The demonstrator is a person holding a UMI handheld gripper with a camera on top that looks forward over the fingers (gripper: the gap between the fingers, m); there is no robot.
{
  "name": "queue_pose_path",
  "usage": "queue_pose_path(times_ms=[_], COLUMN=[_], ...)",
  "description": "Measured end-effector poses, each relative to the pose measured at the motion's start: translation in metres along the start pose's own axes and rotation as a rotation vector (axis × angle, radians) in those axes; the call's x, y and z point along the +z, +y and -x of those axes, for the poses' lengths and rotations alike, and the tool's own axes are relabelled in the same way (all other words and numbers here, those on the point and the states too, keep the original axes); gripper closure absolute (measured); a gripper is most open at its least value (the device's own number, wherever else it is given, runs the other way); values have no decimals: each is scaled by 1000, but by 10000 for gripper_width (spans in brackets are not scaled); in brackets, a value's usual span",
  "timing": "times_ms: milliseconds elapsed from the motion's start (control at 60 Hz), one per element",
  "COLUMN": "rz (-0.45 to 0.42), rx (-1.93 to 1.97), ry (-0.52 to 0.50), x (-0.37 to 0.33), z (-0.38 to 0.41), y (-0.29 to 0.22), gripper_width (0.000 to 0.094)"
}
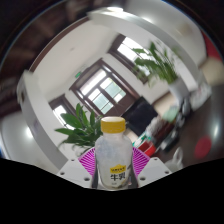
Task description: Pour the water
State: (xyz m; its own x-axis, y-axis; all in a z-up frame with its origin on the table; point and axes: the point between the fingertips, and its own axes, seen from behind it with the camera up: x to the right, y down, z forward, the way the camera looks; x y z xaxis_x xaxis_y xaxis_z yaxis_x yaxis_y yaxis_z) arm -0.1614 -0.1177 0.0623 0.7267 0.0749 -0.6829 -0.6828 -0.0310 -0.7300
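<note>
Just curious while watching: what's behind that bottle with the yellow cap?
The bottle stands between the hand-held gripper's pink-padded fingers. Directly behind it is a leafy potted plant, with windows farther back. The bottle covers the plant's pot, so that cannot be seen.

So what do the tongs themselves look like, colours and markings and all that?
The tongs show as two pale grey fingers, each with a magenta pad on its inner face. The pads carry a pattern of pale ridged lines. No cables, lettering or sleeve are visible.
</note>
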Motion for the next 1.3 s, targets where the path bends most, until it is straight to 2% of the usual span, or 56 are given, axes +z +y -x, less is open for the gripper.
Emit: queue_pose_path(times_ms=[133, 267, 433, 567, 767, 800, 983, 1100, 1117, 1233, 1300], rz=[-70, -61, -37, 1, 92, 54, 7, 3, 5, 55, 52], rx=[-434, -674, -758, -790, -810, -810, -696, -680, -674, -604, -593], ry=[164, 353, 505, 569, 554, 534, 489, 465, 465, 426, 416], x=[19, 35, 62, 87, 134, 134, 156, 150, 164, 163, 161], z=[-76, -176, -301, -381, -459, -457, -486, -494, -499, -499, -498], y=[-71, -118, -147, -155, -156, -166, -204, -212, -225, -218, -222], gripper_width=[469, 467, 468, 468, 447, 466, 455, 384, 375, 268, 248])
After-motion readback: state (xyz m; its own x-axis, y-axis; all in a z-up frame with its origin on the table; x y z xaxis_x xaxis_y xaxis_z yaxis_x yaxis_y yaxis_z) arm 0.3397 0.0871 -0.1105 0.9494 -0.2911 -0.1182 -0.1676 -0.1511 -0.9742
